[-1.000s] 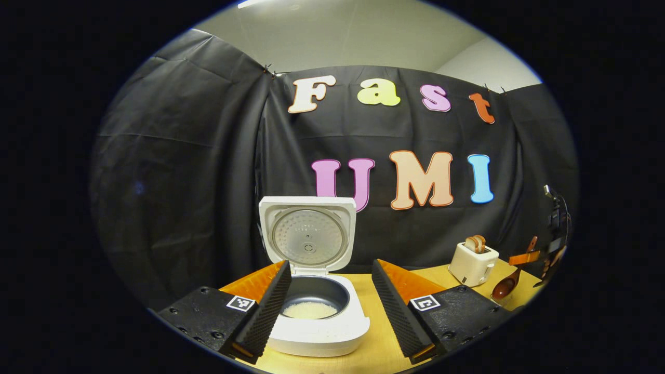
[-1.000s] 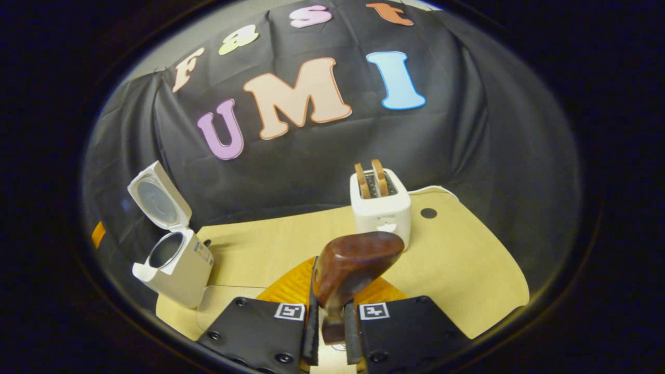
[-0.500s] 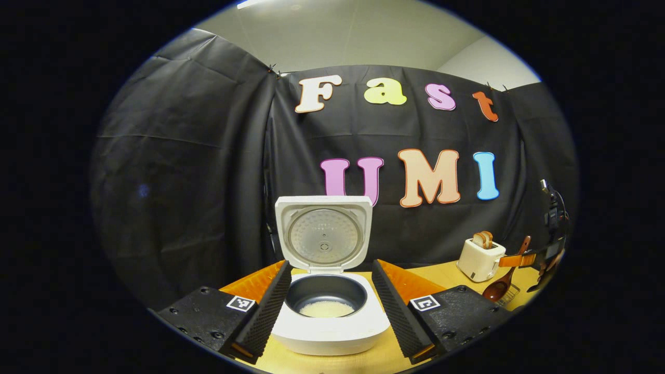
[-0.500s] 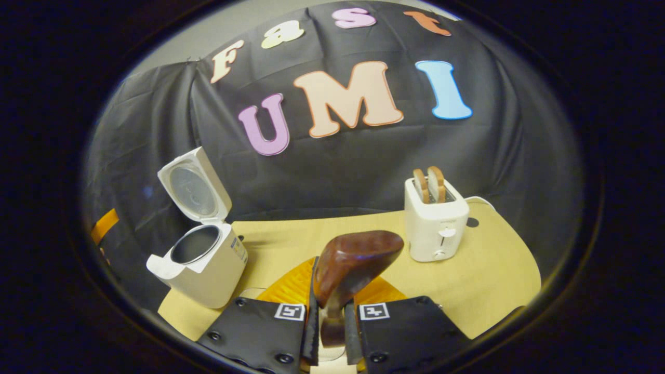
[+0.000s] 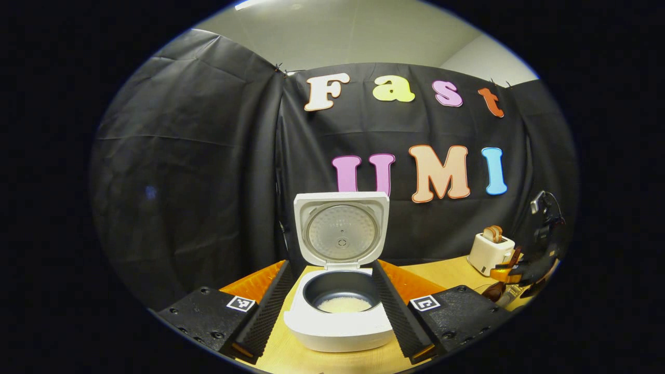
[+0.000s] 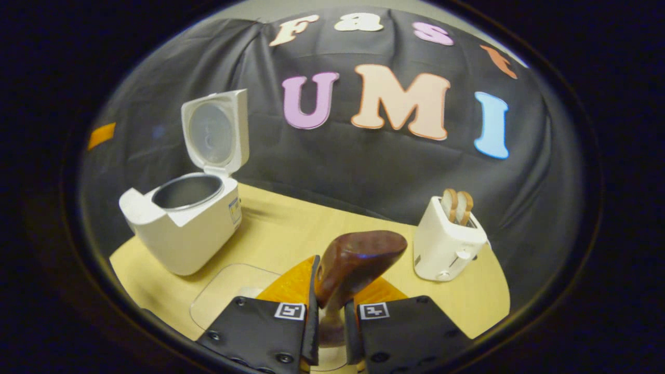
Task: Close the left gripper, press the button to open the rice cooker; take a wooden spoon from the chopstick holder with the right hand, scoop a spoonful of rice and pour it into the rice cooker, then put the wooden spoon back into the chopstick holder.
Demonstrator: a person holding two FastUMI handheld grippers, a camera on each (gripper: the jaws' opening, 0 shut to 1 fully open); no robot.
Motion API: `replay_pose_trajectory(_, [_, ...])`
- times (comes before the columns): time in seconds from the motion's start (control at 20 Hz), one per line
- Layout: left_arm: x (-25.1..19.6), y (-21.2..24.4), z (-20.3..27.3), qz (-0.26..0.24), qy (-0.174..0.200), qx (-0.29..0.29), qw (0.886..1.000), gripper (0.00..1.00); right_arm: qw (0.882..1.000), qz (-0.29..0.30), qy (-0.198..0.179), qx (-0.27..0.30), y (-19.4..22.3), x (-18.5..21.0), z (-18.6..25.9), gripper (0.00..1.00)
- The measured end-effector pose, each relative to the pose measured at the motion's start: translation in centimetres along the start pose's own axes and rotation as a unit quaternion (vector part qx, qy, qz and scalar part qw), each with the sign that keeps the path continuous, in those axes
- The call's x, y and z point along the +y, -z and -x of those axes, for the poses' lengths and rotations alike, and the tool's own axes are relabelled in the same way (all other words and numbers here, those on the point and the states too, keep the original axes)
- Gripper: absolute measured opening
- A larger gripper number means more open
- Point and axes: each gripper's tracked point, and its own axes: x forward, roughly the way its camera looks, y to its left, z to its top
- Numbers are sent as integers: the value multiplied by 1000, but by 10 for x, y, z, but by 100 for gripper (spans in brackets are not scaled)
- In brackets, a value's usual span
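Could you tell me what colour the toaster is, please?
The toaster is white, clearest in the right gripper view.

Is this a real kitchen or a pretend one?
Probably a pretend kitchen in a booth for recording. An open rice cooker and a toaster stand on a bare wooden table, and black cloth hangs behind instead of kitchen walls.

The white rice cooker [image 5: 340,317] stands on the wooden table with its lid [image 5: 341,228] swung upright at the back, showing a dark inner pot with a shallow layer of white rice [image 5: 345,305] at the bottom. The wooden spoon [image 6: 353,265], dark reddish-brown and glossy, is clamped by its handle between the right gripper's [image 6: 329,327] fingers, its bowl tilted up and to the right.
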Motion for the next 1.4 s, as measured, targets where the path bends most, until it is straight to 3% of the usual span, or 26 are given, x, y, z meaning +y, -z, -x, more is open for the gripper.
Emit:
replay_pose_trajectory(0.2, [5, 3, 0, -4, -3, 3, 1000, 92, 998, 62, 13, 3, 14, 13, -11, 24])
replay_pose_trajectory(0.35, [10, 3, -1, -5, -3, 2, 1000, 92, 998, 59, 20, 27, 31, 22, -19, 24])
replay_pose_trajectory(0.55, [18, 2, -1, 1, -6, -2, 1000, 92, 998, 45, -1, 41, 43, 55, -18, 24])
replay_pose_trajectory(0.75, [24, 4, 0, 7, -8, -2, 1000, 92, 997, 3, -38, 63, 51, 89, -15, 24])
replay_pose_trajectory(0.95, [29, 3, 3, 9, -8, -6, 1000, 92, 990, -92, -61, 86, 53, 99, -11, 24])
replay_pose_trajectory(1.2, [32, 1, 6, 13, -10, -9, 1000, 91, 963, -234, -64, 119, 63, 83, -11, 24])
replay_pose_trajectory(1.4, [30, -2, 9, 12, -11, -13, 1000, 92, 918, -367, -67, 136, 75, 64, -10, 24])
